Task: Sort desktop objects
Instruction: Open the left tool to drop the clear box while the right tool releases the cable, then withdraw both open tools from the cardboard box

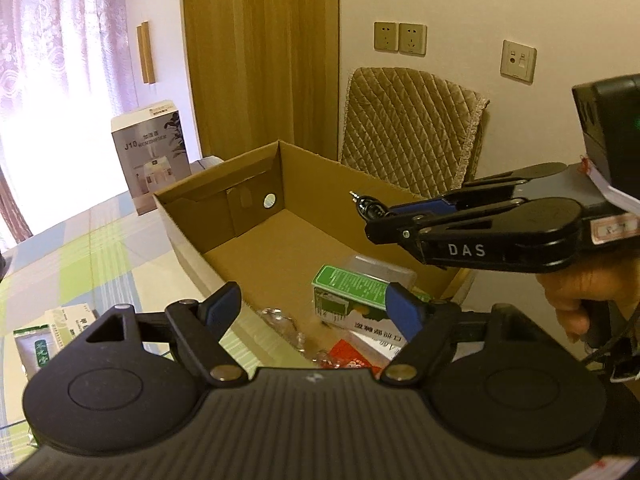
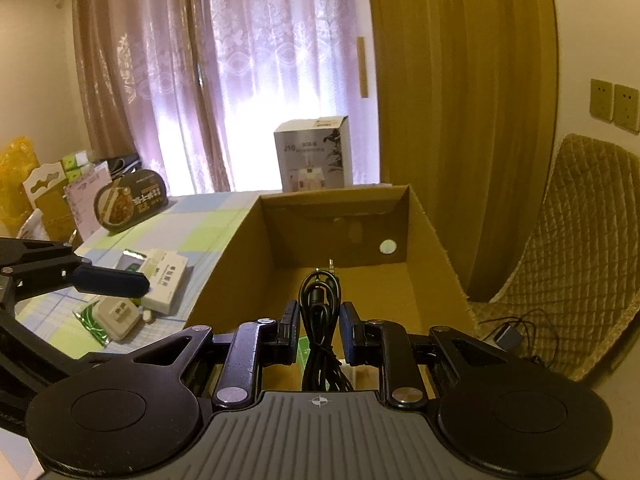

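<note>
My right gripper (image 2: 320, 322) holds a coiled black cable (image 2: 319, 300) over the open cardboard box (image 2: 436, 236); my left gripper (image 1: 316, 312) is spread open with nothing in it.

From the right wrist view, I see the cable bundle pinched between the two fingers, its plug tip pointing forward above the box floor. In the left wrist view the same gripper (image 1: 370, 216) reaches in from the right, held by a hand (image 1: 576, 300), with the cable end poking out past its tips over the box interior. Inside the box near my left gripper lie a green and white carton (image 1: 352, 292), a clear plastic case (image 1: 384, 272) behind it and a red packet (image 1: 354, 354). On the checked tabletop (image 2: 208, 232), left of the box, I see small white boxes (image 2: 166, 284) and a green sachet (image 2: 92, 320). A grey product box (image 2: 314, 152) stands behind the cardboard box.
</note>
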A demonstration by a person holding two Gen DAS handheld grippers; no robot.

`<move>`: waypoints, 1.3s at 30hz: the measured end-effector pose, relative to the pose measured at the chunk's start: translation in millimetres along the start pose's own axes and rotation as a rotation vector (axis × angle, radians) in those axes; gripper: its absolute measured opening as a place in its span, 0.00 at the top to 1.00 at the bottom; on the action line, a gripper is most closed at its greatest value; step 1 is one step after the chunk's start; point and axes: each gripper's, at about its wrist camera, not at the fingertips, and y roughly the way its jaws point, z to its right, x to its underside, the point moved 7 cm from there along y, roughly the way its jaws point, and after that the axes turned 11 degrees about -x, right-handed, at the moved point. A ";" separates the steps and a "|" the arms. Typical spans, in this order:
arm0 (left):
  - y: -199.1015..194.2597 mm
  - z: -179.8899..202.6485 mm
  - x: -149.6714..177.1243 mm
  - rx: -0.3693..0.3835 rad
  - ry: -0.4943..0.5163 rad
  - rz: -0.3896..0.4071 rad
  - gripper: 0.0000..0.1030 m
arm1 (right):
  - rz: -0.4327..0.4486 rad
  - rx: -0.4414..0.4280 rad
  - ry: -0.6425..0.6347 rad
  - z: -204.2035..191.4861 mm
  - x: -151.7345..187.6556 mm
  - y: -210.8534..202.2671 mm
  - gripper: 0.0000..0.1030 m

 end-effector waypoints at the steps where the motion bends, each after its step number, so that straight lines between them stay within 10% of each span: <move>1: -1.6 -1.7 1.4 -0.001 -0.009 -0.001 0.26 | -0.003 -0.004 0.001 -0.9 0.3 1.2 0.83; 10: -9.1 -12.9 16.7 -0.014 -0.050 -0.021 0.25 | -0.021 -0.041 -0.026 -12.8 0.6 10.0 0.81; 14: -12.1 -17.4 21.5 -0.018 -0.067 -0.024 0.25 | 0.004 -0.040 -0.017 -12.9 -2.9 6.0 0.53; 31: -45.5 -37.2 45.0 -0.063 -0.124 -0.027 0.25 | 0.024 -0.019 0.021 -26.9 7.3 -26.2 0.49; 39: -78.7 -65.6 81.5 -0.135 -0.212 -0.057 0.17 | 0.016 -0.043 0.079 -51.6 31.1 -46.4 0.31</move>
